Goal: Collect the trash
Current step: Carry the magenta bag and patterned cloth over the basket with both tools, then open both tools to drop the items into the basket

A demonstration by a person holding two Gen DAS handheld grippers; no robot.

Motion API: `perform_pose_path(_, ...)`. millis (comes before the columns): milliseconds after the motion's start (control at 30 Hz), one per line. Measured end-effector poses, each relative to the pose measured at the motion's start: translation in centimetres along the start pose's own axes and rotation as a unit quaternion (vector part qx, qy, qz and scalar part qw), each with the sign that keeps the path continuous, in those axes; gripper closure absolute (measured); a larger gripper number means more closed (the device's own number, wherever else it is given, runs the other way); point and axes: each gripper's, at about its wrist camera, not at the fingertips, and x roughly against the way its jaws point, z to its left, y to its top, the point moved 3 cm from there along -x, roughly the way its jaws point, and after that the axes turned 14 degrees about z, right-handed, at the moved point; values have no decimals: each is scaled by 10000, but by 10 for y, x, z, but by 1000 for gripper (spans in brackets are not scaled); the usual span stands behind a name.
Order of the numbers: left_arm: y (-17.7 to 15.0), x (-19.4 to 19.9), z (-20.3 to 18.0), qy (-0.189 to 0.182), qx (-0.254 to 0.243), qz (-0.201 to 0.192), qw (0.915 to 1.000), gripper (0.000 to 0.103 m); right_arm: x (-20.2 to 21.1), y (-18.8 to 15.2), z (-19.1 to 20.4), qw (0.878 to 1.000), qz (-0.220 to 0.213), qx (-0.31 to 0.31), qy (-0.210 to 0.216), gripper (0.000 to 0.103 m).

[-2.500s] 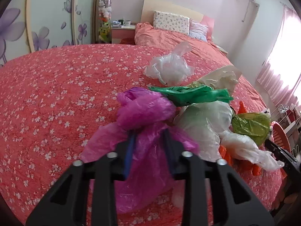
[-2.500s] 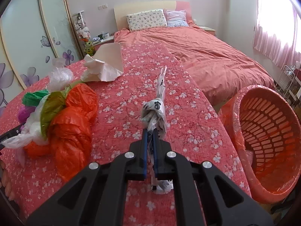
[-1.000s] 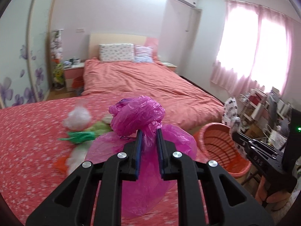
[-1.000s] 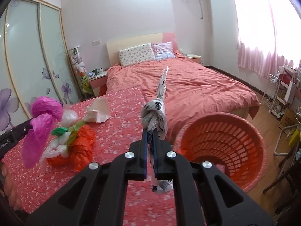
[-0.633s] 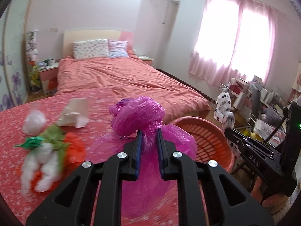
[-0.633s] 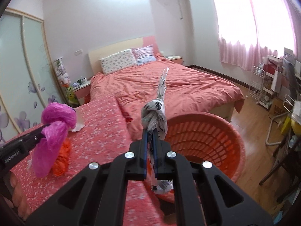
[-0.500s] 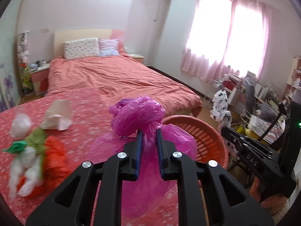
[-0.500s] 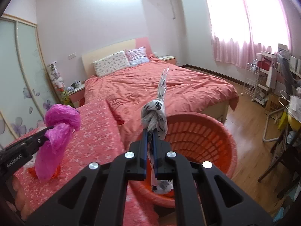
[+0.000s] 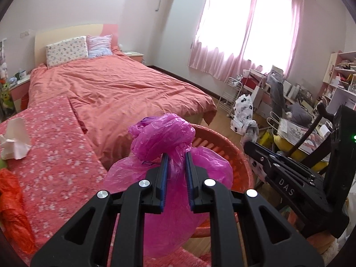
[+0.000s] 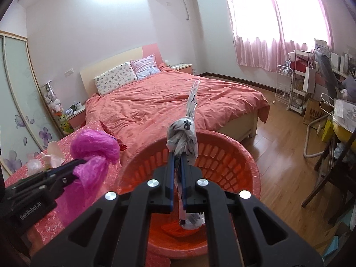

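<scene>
- Carrying two knotted bags to the orange basket (image 10: 222, 146) is the step in hand; judged from the frames, both are nearly in place for the drop.
- Left gripper (image 9: 175, 155) is clenched on the neck of the magenta bag (image 9: 162, 138), just under its knot. The bag hangs beside the basket's near-left rim, above the edge of the table (image 9: 55, 146) with the floral cloth.
- Right gripper (image 10: 176, 155) is clamped on the paw-print bag (image 10: 183, 138); its tail hangs inside the basket mouth.
- Release the paw-print bag first, since it is already above the opening.
- Bring the magenta bag fully over the rim before opening; its loose skirt could catch on the rim or table edge.
- Open room: bare wood floor (image 10: 278, 138) lies to the right and beyond; the bed (image 10: 178, 102) stands behind the basket, cluttered shelving far right.
- Keep the two grippers apart above the basket.
</scene>
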Motion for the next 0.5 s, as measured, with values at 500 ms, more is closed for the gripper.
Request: perform_pose_path(500, 5, -27, -13, -61, 7, 277, 9996, 87, -17, 5, -12, 9998, 76, -175, 89, 93)
